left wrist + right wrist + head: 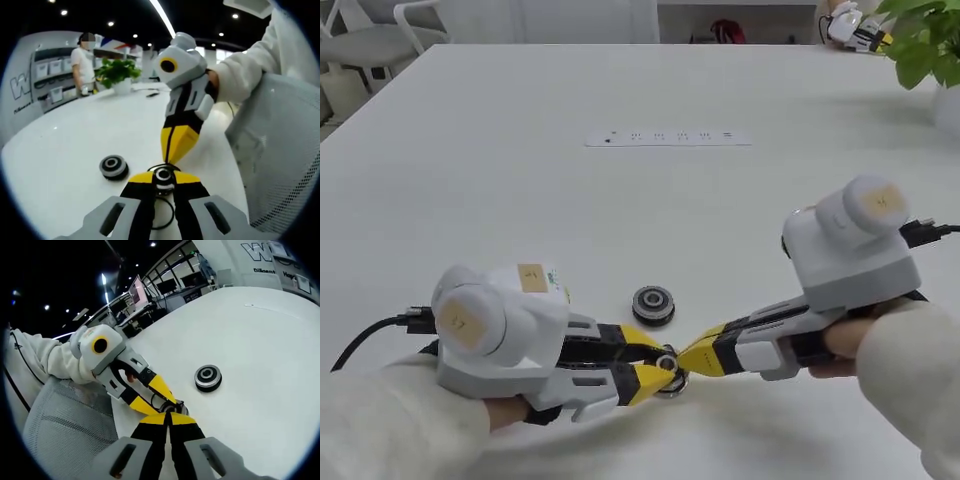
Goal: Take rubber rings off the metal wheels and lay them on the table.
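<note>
Wheel [163, 176] in left tool [658, 363], open tabletop [520, 150]

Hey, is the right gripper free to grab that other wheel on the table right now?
Probably not yet: the right gripper is shut, apparently on the rubber ring of the clamped wheel in the left gripper. The table toward the spare wheel looks unobstructed.

Small round metal wheel [653, 304], black rubber ring seated on its rim, lies flat on white bench [520, 150], centre-near. Second metal wheel [163, 175] clamped in left tongs [163, 181], just nearer than the first. Its thin black rubber ring [173, 216] hangs loose, partly off.
</note>
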The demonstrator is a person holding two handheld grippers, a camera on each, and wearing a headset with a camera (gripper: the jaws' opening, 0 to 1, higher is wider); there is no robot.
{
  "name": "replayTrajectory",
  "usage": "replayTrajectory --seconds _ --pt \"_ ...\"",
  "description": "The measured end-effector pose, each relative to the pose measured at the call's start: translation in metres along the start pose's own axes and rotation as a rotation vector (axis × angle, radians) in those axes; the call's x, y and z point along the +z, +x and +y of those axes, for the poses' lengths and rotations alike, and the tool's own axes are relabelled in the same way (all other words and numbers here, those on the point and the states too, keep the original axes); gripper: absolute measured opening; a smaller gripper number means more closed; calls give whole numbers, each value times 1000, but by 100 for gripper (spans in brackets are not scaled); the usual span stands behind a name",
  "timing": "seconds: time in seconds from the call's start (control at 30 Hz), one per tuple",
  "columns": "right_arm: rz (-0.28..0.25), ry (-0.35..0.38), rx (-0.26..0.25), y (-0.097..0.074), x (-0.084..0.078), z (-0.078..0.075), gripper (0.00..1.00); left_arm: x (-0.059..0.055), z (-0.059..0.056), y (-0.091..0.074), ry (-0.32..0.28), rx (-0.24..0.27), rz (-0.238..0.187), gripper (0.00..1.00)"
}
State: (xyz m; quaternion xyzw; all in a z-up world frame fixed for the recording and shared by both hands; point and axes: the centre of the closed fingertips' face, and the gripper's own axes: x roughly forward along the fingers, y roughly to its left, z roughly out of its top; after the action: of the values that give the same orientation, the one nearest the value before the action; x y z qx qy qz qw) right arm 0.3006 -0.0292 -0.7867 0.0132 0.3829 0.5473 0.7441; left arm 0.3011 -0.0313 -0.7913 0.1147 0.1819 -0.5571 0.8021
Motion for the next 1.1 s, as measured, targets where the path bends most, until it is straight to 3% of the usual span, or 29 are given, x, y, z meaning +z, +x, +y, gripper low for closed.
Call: replayTrajectory --seconds 0.1,0.27,0.43,0.63,0.7,1.1 --pt "-4 -3 4 1 1 1 0 0 1 -1 -40 1 -15 14" --pt "-30 12 -6 -2 5 -1 0 0 1 0 -34 3 -18 14" --pt "-5 5 -17 -1 0 -1 0 0 0 0 -34 5 -18 14" --pt "1 -10 -21 -2 0 -3 0 1 -2 -1 -80 -22 -15 18" --pt "-3 -6 -22 -3 1 -4 0 1 -4 -1 -49 -25 -3 19" --pt "-13 -7 -19 -5 4 -2 0 5 -2 -10 -26 -23 38 21"
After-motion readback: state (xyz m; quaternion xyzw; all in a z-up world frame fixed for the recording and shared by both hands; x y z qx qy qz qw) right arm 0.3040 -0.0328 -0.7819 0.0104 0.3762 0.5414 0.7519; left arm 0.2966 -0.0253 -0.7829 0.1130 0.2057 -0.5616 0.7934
